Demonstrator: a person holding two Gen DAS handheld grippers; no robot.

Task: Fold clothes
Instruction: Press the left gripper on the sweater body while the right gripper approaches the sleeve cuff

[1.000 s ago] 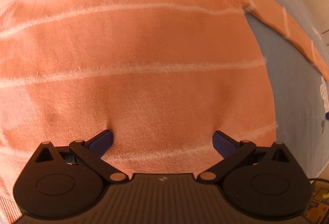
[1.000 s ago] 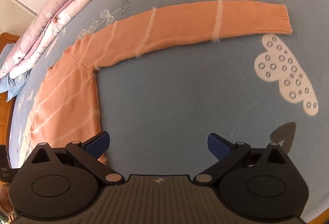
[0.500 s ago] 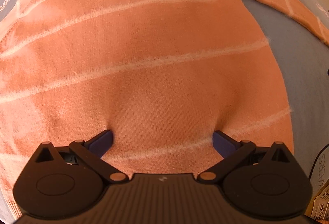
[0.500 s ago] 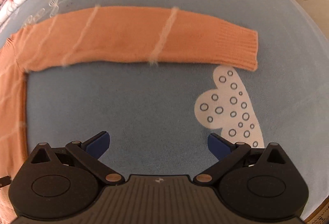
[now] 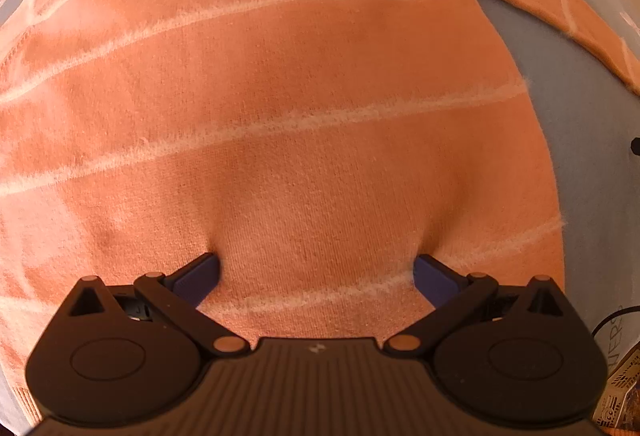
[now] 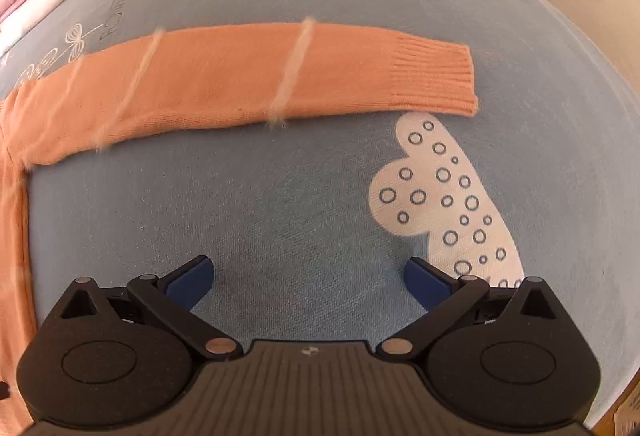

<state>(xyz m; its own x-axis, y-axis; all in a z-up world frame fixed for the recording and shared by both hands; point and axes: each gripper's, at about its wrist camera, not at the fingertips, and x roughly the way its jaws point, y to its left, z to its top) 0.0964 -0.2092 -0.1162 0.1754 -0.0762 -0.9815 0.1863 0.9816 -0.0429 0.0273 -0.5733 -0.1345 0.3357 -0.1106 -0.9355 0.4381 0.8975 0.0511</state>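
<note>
While orange sweater [image 5: 280,96] lies flat on blue bedsheet [image 6: 280,220], left gripper [image 5: 316,270] presses spread fingertips into its body, gripping nothing. Right gripper [image 6: 308,272] hovers agape over bare sheet, near outstretched sleeve [image 6: 280,76] and white cloud print [image 6: 440,196].

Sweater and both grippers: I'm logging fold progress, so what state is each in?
Sweater: spread flat on the bedsheet, unfolded.
Sleeve: stretched straight out, cuff flat.
Left gripper: open, fingertips pressing into the sweater body.
Right gripper: open, over bare sheet, holding nothing.
</note>
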